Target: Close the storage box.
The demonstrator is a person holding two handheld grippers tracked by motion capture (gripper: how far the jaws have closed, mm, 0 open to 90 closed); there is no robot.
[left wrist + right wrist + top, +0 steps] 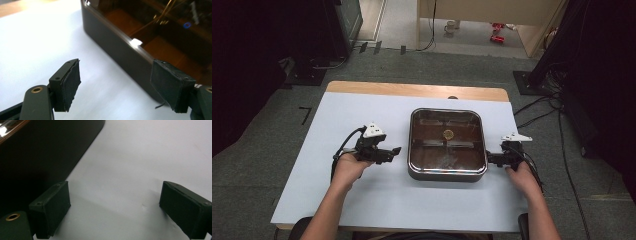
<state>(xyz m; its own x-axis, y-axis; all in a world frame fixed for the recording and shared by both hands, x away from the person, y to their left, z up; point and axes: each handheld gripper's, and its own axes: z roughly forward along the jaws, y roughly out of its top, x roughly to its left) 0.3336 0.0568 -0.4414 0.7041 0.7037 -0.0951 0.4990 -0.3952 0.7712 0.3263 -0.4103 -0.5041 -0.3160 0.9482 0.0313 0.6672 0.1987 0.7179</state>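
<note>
A square dark pot (447,172) with a glass lid and a small brass knob (448,133) stands in the middle of the white table top (337,120). My left gripper (394,152) is held just left of the pot and points at its left wall; its jaws stand open with nothing between them. The left gripper view has this gripper (115,77) low over the table, the pot's wall (117,55) close ahead. My right gripper (490,159) sits against the pot's right side, open and empty. Its own view puts this gripper (115,202) beside the pot's wall (37,152).
The white top lies on a wooden table whose far edge (417,90) shows behind the pot. Cables (542,117) run over the grey floor to the right. Dark stands and equipment flank the table on both sides.
</note>
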